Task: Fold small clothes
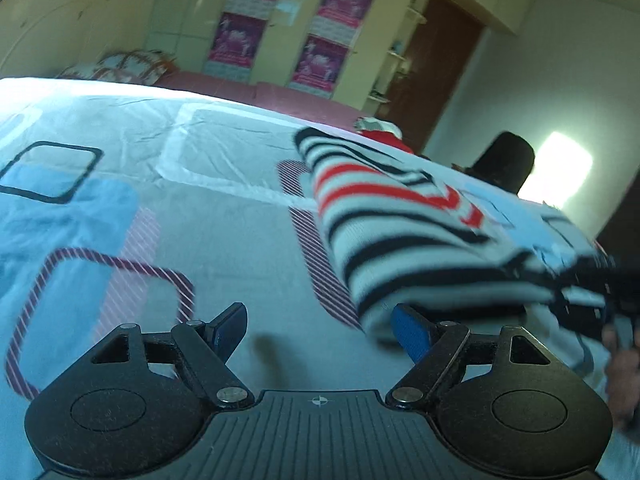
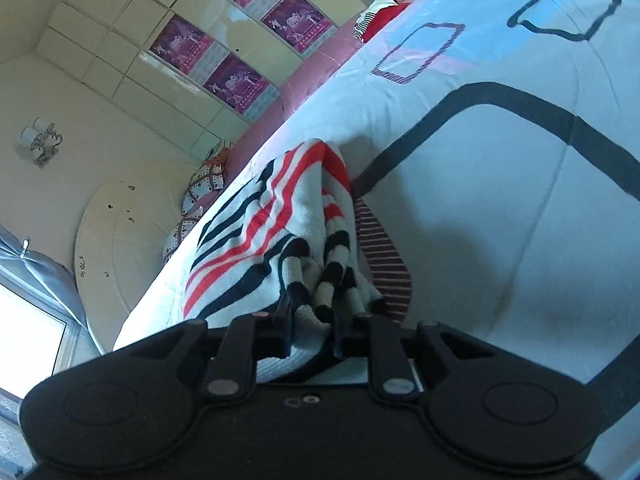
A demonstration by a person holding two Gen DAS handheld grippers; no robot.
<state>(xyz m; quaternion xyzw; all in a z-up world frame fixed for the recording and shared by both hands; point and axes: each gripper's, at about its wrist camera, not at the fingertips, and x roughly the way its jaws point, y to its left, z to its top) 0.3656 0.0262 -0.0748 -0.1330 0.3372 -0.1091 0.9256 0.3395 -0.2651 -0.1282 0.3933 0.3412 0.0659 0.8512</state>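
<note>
Bedroom cupboards back a bed (image 1: 224, 220) whose patterned sheet carries the striped sweater (image 1: 400, 232) near its edge. Right hand-held gripper (image 2: 312, 328) pinches bunched sweater layers, likely to carry a fold; left hand-held gripper (image 1: 320, 328) gapes wide, empty, beside it.

striped sweater (image 1: 400, 232): 1 | posters (image 1: 240, 40): 4 | tongs (image 1: 320, 334): 2 | pillows (image 1: 132, 65): 1

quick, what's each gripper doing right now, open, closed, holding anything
Left gripper: open, holding nothing, beside the striped sweater on the bed.
Right gripper: closed on a bunched edge of the striped sweater.
</note>
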